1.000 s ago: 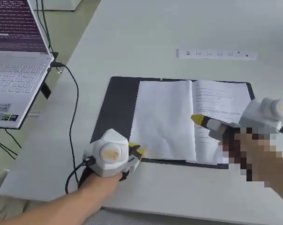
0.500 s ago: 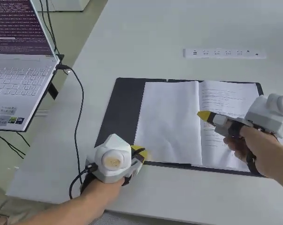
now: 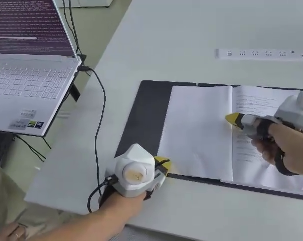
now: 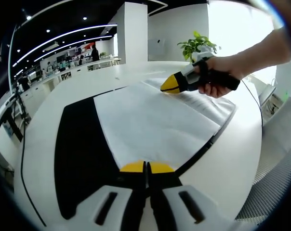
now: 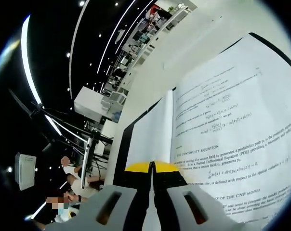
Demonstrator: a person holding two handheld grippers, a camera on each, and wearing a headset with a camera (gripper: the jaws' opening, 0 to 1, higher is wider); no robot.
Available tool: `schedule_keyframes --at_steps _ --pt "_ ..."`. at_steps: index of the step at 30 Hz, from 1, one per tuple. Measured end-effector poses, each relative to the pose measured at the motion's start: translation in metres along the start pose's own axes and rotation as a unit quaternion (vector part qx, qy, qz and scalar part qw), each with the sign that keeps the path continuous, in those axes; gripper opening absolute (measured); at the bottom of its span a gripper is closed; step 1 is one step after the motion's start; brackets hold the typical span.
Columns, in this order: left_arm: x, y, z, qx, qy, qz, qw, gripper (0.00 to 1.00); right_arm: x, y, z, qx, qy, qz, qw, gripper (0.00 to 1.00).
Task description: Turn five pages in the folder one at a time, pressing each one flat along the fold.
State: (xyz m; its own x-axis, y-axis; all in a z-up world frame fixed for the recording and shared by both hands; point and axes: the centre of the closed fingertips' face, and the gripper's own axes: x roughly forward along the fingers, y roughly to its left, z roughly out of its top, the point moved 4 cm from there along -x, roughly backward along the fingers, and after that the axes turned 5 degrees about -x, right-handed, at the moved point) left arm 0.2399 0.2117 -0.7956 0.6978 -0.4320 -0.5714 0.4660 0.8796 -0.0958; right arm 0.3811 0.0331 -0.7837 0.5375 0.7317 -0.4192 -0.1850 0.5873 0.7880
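Note:
A black folder (image 3: 144, 113) lies open on the white table. A blank white page (image 3: 199, 130) lies turned over to the left, and a printed page (image 3: 252, 108) lies on the right. My left gripper (image 3: 162, 163) is shut and rests at the folder's front edge by the blank page's near corner (image 4: 136, 159). My right gripper (image 3: 232, 119) is shut with nothing in it, its yellow tips at the fold between the two pages (image 5: 173, 120). In the left gripper view the right gripper (image 4: 170, 84) hovers over the far page.
An open laptop (image 3: 26, 75) sits at the table's left edge, with a black cable (image 3: 99, 125) trailing across the table to the left gripper. A white power strip (image 3: 264, 53) lies beyond the folder. The table's near edge is close behind the left gripper.
The camera has shifted, so the folder sits further right in the picture. My right gripper has moved up along the fold, away from the folder's front edge. The left gripper stays at the front edge.

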Motion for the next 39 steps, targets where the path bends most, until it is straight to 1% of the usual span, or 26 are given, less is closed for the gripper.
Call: schedule_keyframes --at_steps 1,2,4,9,11,13,15,18,23,26,27,30,35,38,39 --pt "0.000 0.000 0.000 0.000 0.000 0.000 1.0000 0.00 0.001 -0.002 0.001 0.000 0.001 -0.001 1.0000 0.00" --pt "0.000 0.000 0.000 0.002 0.001 -0.001 1.0000 0.00 0.003 -0.003 0.005 0.015 -0.005 0.003 0.9999 0.00" --pt "0.000 0.000 0.000 0.004 0.002 -0.001 1.0000 0.00 0.005 -0.004 0.008 0.013 -0.006 0.005 0.9999 0.00" --pt "0.000 0.000 0.000 0.007 0.004 -0.002 1.0000 0.00 0.015 -0.012 0.024 0.039 -0.026 0.004 0.9989 0.00" --pt "0.000 0.000 0.000 0.008 0.004 -0.001 1.0000 0.00 0.019 -0.014 0.029 0.061 -0.033 0.006 0.9976 0.00" --pt "0.000 0.000 0.000 0.008 0.004 -0.001 1.0000 0.00 0.023 -0.016 0.035 0.069 -0.044 0.003 0.9966 0.00" --pt "0.000 0.000 0.001 0.006 0.003 0.001 1.0000 0.00 0.026 -0.018 0.039 0.077 -0.049 0.002 0.9958 0.00" --pt "-0.001 0.000 0.001 0.008 0.003 0.000 1.0000 0.00 0.031 -0.019 0.047 0.084 -0.059 -0.001 0.9947 0.00" --pt "-0.001 -0.001 0.001 0.012 0.003 0.000 0.9999 0.00 0.040 -0.021 0.058 0.092 -0.068 -0.008 0.9934 0.00" --pt "-0.001 -0.001 0.001 0.013 0.003 0.000 0.9999 0.00 0.044 -0.021 0.064 0.091 -0.070 -0.013 0.9933 0.00" --pt "-0.001 -0.001 0.001 0.014 0.003 0.000 0.9999 0.00 0.046 -0.022 0.066 0.085 -0.069 -0.019 0.9938 0.00" --pt "0.000 -0.001 0.001 0.015 0.004 -0.001 0.9999 0.00 0.050 -0.025 0.072 0.089 -0.071 -0.023 0.9932 0.00" --pt "0.000 -0.001 0.001 0.016 0.004 0.000 0.9999 0.00 0.055 -0.028 0.079 0.107 -0.087 -0.026 0.9901 0.00" --pt "0.000 0.000 0.001 0.016 0.003 0.000 0.9999 0.00 0.056 -0.029 0.083 0.125 -0.099 -0.026 0.9868 0.00" --pt "0.000 0.000 0.001 0.016 0.003 0.000 0.9999 0.00 0.057 -0.029 0.084 0.127 -0.101 -0.025 0.9864 0.00"
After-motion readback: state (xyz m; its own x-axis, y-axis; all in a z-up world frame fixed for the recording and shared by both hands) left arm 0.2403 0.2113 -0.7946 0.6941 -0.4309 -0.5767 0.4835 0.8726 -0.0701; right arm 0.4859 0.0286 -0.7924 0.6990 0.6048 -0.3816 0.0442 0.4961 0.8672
